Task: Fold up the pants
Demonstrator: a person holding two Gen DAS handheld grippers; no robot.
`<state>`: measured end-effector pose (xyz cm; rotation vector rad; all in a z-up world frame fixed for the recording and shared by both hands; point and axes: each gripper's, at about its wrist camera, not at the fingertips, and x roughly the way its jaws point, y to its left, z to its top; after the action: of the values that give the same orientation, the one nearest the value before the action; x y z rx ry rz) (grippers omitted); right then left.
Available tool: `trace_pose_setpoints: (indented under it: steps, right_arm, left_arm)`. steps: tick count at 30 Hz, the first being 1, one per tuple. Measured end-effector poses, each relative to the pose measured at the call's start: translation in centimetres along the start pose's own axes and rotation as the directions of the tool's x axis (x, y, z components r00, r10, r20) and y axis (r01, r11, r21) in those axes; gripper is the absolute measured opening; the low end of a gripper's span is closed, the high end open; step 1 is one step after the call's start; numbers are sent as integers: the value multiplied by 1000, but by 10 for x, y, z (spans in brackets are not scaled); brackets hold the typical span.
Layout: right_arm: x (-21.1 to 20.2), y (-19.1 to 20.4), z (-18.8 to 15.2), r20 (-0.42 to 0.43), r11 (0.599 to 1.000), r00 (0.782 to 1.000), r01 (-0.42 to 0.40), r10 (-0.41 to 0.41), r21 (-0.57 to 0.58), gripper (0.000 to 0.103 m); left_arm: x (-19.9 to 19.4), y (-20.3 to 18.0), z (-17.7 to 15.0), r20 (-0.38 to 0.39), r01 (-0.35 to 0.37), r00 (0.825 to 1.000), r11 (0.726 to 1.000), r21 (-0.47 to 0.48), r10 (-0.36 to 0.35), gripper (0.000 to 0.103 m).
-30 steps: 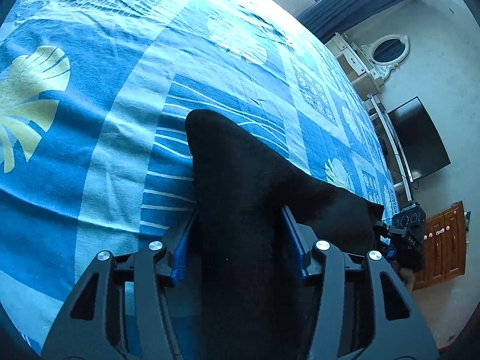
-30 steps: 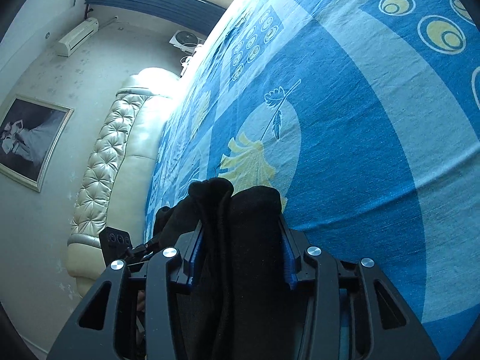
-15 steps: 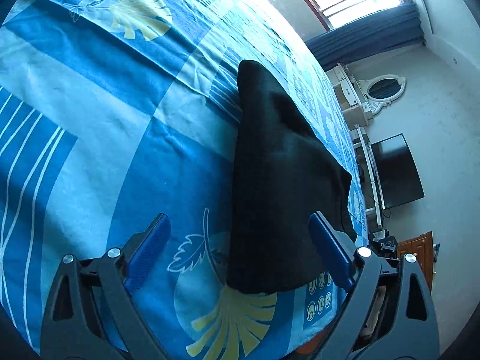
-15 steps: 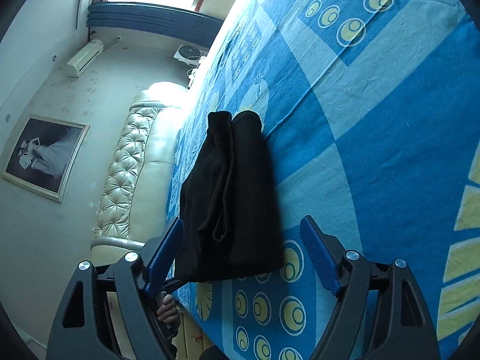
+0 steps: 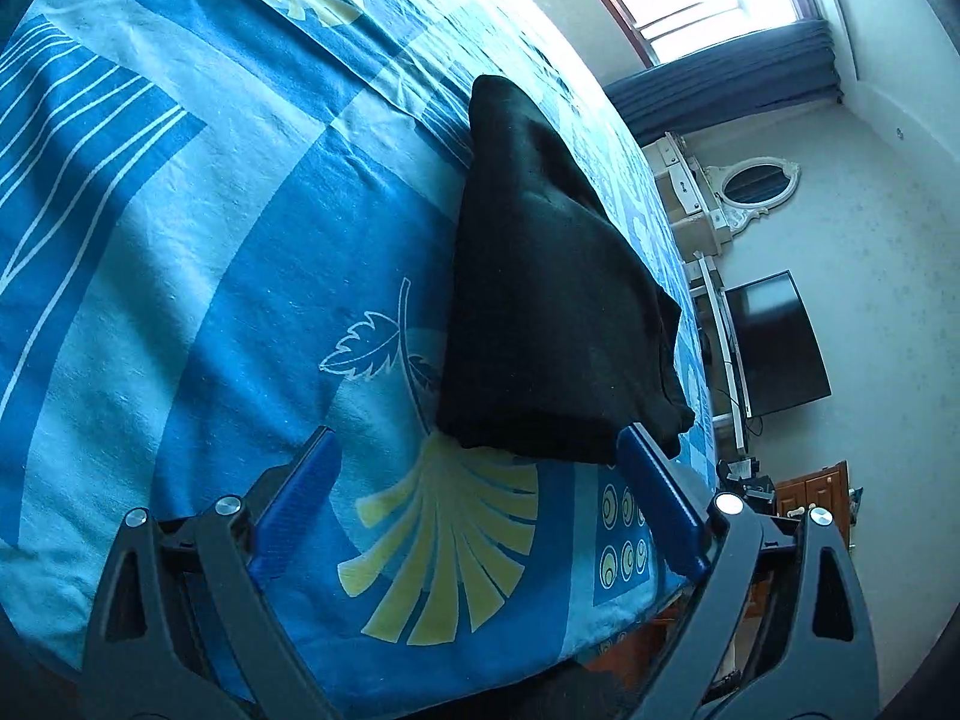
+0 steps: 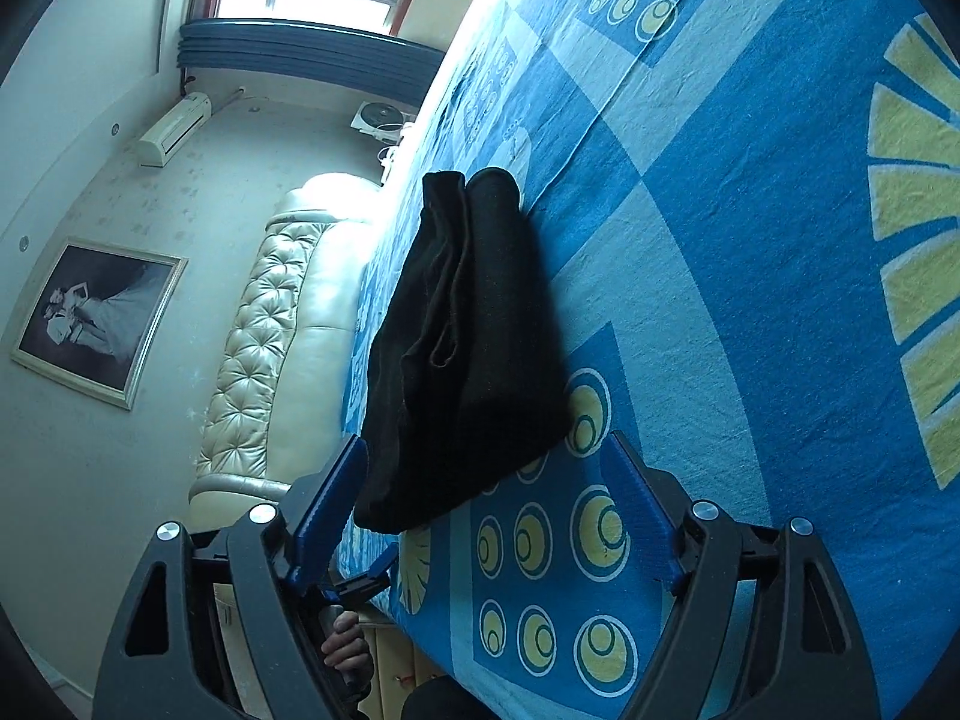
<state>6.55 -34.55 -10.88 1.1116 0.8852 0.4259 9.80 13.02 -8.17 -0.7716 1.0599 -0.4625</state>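
Two grippers stand with jaws spread wide and nothing between them. The black pants (image 5: 552,300) lie folded in a thick bundle on the blue patterned bedspread (image 5: 180,210), just beyond the left gripper (image 5: 474,444) and the right gripper (image 6: 486,450).

No lettering, label, brand or number can be read in either view — the bedspread (image 5: 180,240) bears only leaves, fans and rings, the framed picture (image 6: 96,318) on the far wall shows figures but no writing, and the TV (image 5: 774,342) screen is dark.
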Motion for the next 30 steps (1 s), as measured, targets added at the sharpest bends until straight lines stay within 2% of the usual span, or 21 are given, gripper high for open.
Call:
trace_pose_setpoints:
  steps: [5, 9, 13, 14, 15, 16, 17, 19, 23, 30]
  right_arm:
    - [24, 5, 10, -6, 1000, 1000, 4, -4, 0, 79]
    - [43, 10, 18, -8, 999, 999, 45, -45, -16, 79]
    - [57, 19, 19, -21, 996, 997, 80, -81, -50, 84]
    - [61, 22, 19, -30, 993, 994, 99, -102, -70, 81]
    - [64, 23, 18, -30, 988, 991, 131, -134, -88, 76]
    - [67, 24, 17, -35, 981, 985, 164, -169, -103, 56]
    - [69, 22, 17, -44, 979, 983, 175, -180, -102, 50]
    - [66, 20, 19, -45, 984, 986, 157, -161, -84, 44]
    - [58, 25, 17, -46, 989, 990, 128, -132, -79, 37]
    - [45, 26, 9, -40, 992, 994, 103, -107, -78, 36]
  left_arm:
    - [21, -7, 5, -15, 15, 1000, 1000, -15, -15, 94]
    - [31, -10, 13, -9, 8, 1000, 1000, -30, -8, 96]
    - [36, -10, 19, -7, 11, 1000, 998, -61, -11, 96]
    - [37, -10, 19, -8, 6, 1000, 998, -61, -6, 95]
    - [38, -12, 19, -8, -4, 1000, 998, -57, 3, 89]
    - [41, -13, 21, -22, -14, 1000, 999, -48, 13, 61]
    - [45, -12, 21, -45, -26, 999, 999, -46, 24, 56]
    - [44, -13, 21, -37, -29, 999, 998, -55, 27, 49]
    - [39, -27, 16, -15, -94, 995, 995, 14, 94, 39]
    - [32, -42, 10, 6, -147, 989, 989, 35, 147, 34]
